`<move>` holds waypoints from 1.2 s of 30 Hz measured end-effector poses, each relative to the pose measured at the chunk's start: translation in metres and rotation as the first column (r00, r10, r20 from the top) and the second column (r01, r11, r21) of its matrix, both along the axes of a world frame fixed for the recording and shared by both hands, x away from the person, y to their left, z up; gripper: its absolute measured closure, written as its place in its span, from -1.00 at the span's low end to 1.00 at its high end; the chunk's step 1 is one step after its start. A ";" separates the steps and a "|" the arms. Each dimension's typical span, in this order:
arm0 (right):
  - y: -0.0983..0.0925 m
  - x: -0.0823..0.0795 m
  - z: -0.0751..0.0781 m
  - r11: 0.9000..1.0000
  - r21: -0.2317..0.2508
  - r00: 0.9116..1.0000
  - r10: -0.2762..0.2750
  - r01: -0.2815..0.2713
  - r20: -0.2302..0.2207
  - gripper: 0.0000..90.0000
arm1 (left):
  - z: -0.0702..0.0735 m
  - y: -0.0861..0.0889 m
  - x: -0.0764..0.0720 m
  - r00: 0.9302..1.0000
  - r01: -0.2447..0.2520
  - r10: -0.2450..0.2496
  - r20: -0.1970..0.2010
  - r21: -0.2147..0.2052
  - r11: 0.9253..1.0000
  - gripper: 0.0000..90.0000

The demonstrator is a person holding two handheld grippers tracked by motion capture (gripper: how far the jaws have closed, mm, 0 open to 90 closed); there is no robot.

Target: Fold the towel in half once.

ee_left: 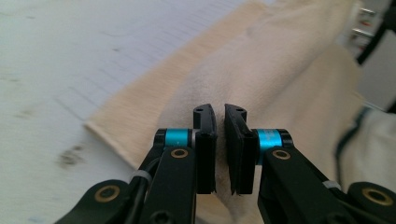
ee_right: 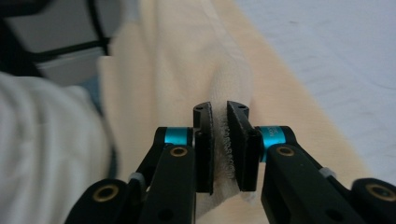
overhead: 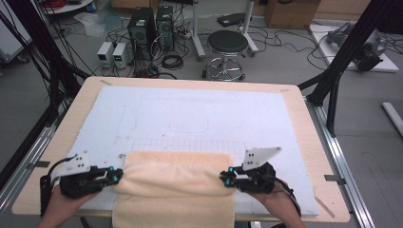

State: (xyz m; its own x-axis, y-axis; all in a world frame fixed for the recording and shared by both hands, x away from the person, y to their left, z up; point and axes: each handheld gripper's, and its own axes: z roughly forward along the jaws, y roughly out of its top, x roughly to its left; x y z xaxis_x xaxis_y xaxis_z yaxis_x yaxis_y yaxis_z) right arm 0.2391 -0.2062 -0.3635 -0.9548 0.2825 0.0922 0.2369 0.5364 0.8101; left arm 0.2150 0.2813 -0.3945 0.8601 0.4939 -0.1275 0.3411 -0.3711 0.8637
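Left hand-held gripper clamped almost fully closed on the left side of a soft cream-yellow terry towel, with only the thickness of pinched cloth between the black jaws, as seen in the left gripper view. Right hand-held gripper likewise nearly closed, nipping the towel's right side; loops of the pile visible squeezed between the pads in the right gripper view. Mirrored grips at opposite sides, likely so as to keep the cloth stretched flat between them and to carry one layer as a straight line rather than a sagging bunch. Towel lying at the near edge of the light wooden desk, on its pale blue-white mat, with the near portion draped over the desk's front edge and hanging down. Top of the cloth raised and rounded between the two grippers, apparently a fold in progress: a held layer brought over a flat layer beneath, whose far strip lies smooth on the mat just short of the faint printed grid. Both hands low and level with each other, probably to keep the fold line parallel to the desk edge. Firm pinches judged necessary, since thick terry slips easily from narrow pads. Round black stool and computer towers standing well apart on the floor beyond the desk, out of the way.
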 end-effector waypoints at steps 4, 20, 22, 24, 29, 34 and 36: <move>-0.004 -0.012 -0.001 0.999 0.037 0.999 0.035 -0.035 0.000 0.50 | -0.004 0.001 -0.001 0.998 0.049 -0.049 -0.050 0.014 0.999 0.53; 0.000 0.081 -0.050 0.961 -0.168 0.974 -0.227 0.220 -0.019 0.08 | -0.032 -0.011 0.094 0.987 -0.153 0.158 -0.039 0.117 0.981 -0.07; -0.002 0.087 -0.054 0.955 -0.177 0.970 -0.243 0.236 -0.015 0.03 | -0.037 -0.011 0.100 0.983 -0.168 0.176 -0.048 0.136 0.976 -0.09; -0.004 0.092 -0.059 0.952 -0.184 0.968 -0.253 0.246 -0.011 0.00 | -0.041 -0.012 0.104 0.983 -0.164 0.175 -0.057 0.153 0.975 -0.09; -0.005 0.101 -0.071 0.952 -0.190 0.965 -0.256 0.242 -0.057 0.00 | -0.049 -0.013 0.109 0.981 -0.163 0.179 -0.081 0.170 0.972 -0.06; -0.004 0.101 -0.074 0.964 -0.170 0.972 -0.219 0.202 -0.089 0.42 | -0.048 -0.013 0.109 0.982 -0.134 0.153 -0.115 0.153 0.979 0.41; -0.003 0.101 -0.073 0.970 -0.163 0.974 -0.200 0.181 -0.103 0.67 | -0.047 -0.014 0.109 0.981 -0.130 0.149 -0.124 0.149 0.980 0.63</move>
State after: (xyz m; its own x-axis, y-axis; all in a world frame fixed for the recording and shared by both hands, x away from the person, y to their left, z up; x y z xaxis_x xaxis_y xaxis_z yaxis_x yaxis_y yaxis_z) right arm 0.3401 -0.2092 -0.4367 -0.8670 0.4774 0.1433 0.4356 0.5861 0.6832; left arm 0.3236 0.2675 -0.4415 0.7611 0.6289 -0.1587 0.5074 -0.4249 0.7497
